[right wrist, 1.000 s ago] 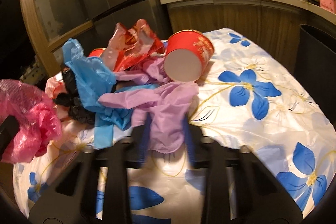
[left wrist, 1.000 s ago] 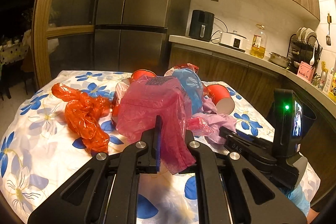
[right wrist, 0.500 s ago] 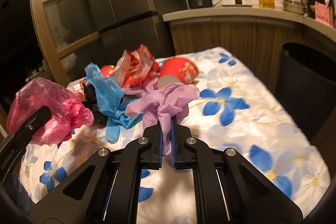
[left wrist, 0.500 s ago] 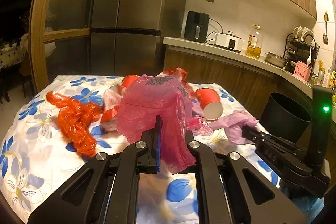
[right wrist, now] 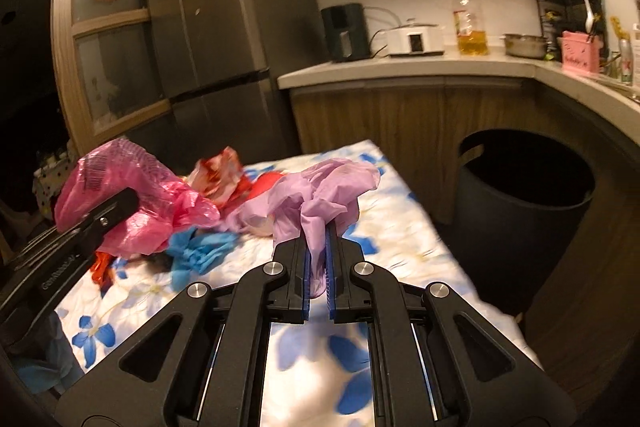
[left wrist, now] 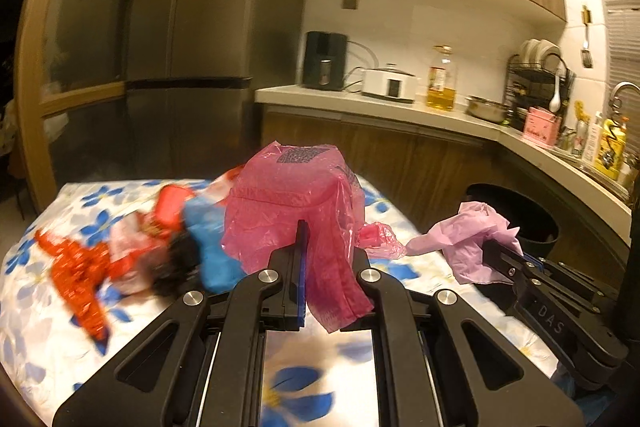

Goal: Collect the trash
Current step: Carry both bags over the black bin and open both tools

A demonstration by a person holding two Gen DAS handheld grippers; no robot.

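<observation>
Both grippers have lifted off the surface [right wrist: 404,251] — left gripper [left wrist: 316,247] clamps one pink bag [left wrist: 292,211], right gripper [right wrist: 318,251] pinches one lilac bag [right wrist: 320,195]; one black bin's [right wrist: 516,219] inside is dark.

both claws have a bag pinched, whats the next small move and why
Probably carry the right claw over the black bin and let go there. It is shut on the lilac bag, lifted clear of the floral tablecloth, and the bin's open mouth stands just right of the table. The left claw's pink bag can follow.
</observation>
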